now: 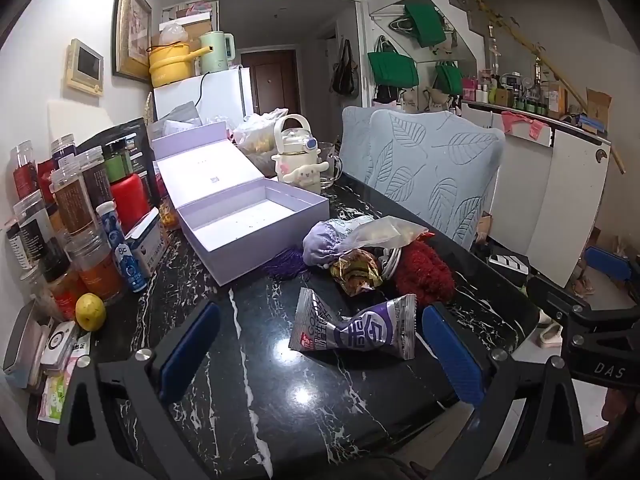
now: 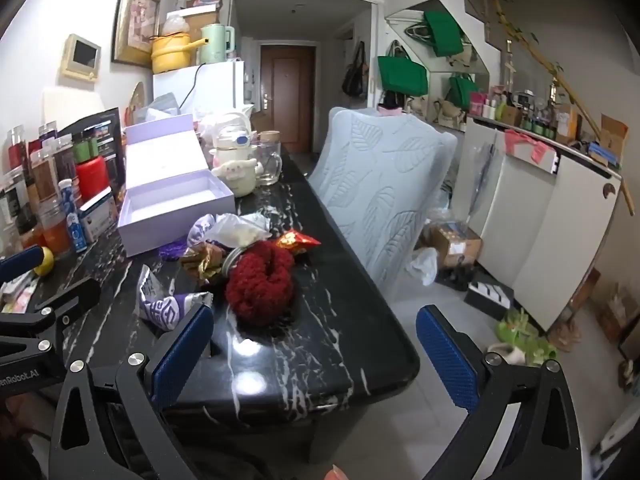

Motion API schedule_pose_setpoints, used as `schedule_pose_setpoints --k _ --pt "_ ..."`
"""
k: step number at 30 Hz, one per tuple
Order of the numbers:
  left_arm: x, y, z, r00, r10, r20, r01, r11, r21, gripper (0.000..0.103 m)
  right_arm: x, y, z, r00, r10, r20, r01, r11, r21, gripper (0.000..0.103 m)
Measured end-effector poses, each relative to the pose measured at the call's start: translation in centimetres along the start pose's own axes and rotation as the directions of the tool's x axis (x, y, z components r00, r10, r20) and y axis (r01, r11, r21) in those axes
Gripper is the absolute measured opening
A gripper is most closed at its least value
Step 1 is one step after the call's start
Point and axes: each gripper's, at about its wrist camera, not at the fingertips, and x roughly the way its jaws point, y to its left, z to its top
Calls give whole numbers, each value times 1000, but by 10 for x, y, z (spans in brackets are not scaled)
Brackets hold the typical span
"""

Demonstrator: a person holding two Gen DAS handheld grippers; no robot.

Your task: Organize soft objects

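A pile of soft things lies on the black marble table (image 1: pixel 260 380): a purple snack packet (image 1: pixel 356 326), a gold wrapper (image 1: pixel 354 272), a lilac fabric pouch (image 1: pixel 320 244), a clear bag (image 1: pixel 384 234) and a red fluffy scrunchie (image 1: pixel 424 274). Behind them stands an open lilac box (image 1: pixel 248 220), nothing inside it. My left gripper (image 1: pixel 316 344) is open just short of the purple packet, which lies between the blue pads untouched. In the right wrist view the scrunchie (image 2: pixel 260 280) and packet (image 2: pixel 168 304) lie ahead and left of my open right gripper (image 2: pixel 316 344), which hangs over the table's near corner.
Jars, bottles and a lemon (image 1: pixel 90 312) crowd the table's left edge. A cream character kettle (image 1: pixel 300 160) and glass mug (image 2: pixel 270 164) stand behind the box. A leaf-patterned chair back (image 1: pixel 432 172) flanks the right side. Boxes and slippers lie on the floor (image 2: pixel 440 320).
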Motion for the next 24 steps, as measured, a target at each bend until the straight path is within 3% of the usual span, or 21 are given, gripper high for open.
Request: schedule_pose_setpoints --k 24 --pt "3 -7 -5 1000 3 -7 -3 1000 -5 103 -1 -7 -1 1000 7 -1 -7 1000 -12 103"
